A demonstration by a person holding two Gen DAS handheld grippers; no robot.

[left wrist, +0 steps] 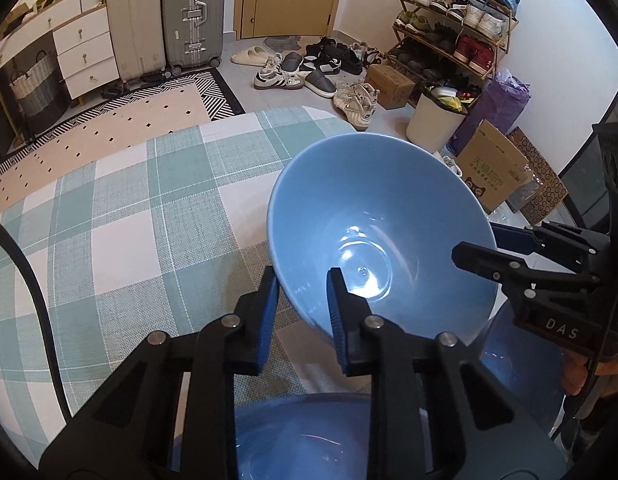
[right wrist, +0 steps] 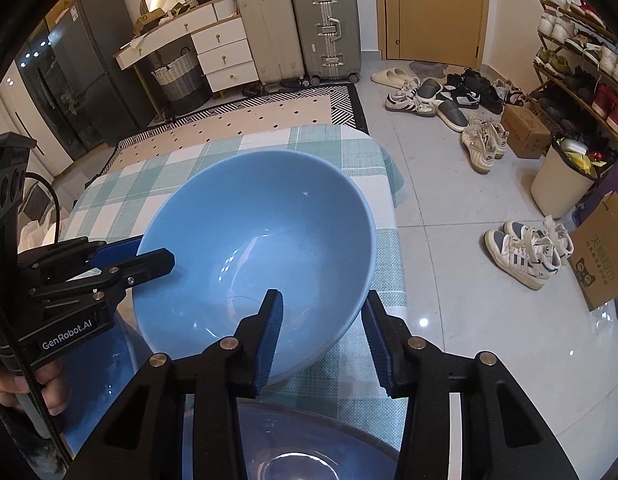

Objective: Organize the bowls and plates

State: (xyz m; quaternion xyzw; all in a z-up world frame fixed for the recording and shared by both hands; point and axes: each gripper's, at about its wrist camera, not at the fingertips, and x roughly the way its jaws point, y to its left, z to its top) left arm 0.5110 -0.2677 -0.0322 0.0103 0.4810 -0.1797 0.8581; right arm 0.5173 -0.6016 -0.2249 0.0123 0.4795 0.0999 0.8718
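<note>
A light blue bowl (left wrist: 381,232) is held tilted above the checked table, its rim gripped from both sides. My left gripper (left wrist: 303,300) is shut on its near-left rim, one finger inside and one outside. My right gripper (right wrist: 323,320) is shut on the opposite rim of the same bowl (right wrist: 261,248). Each gripper shows in the other's view, the right one (left wrist: 493,248) and the left one (right wrist: 149,256). Below the bowl lie blue plates (left wrist: 301,440), also in the right wrist view (right wrist: 293,448), partly hidden by the grippers.
The table has a green and white checked cloth (left wrist: 129,220). On the floor beyond stand suitcases (left wrist: 193,12), white drawers (left wrist: 85,52), loose shoes (left wrist: 309,68), a shoe rack (left wrist: 457,32), a white bin (left wrist: 433,120) and cardboard boxes (left wrist: 493,176).
</note>
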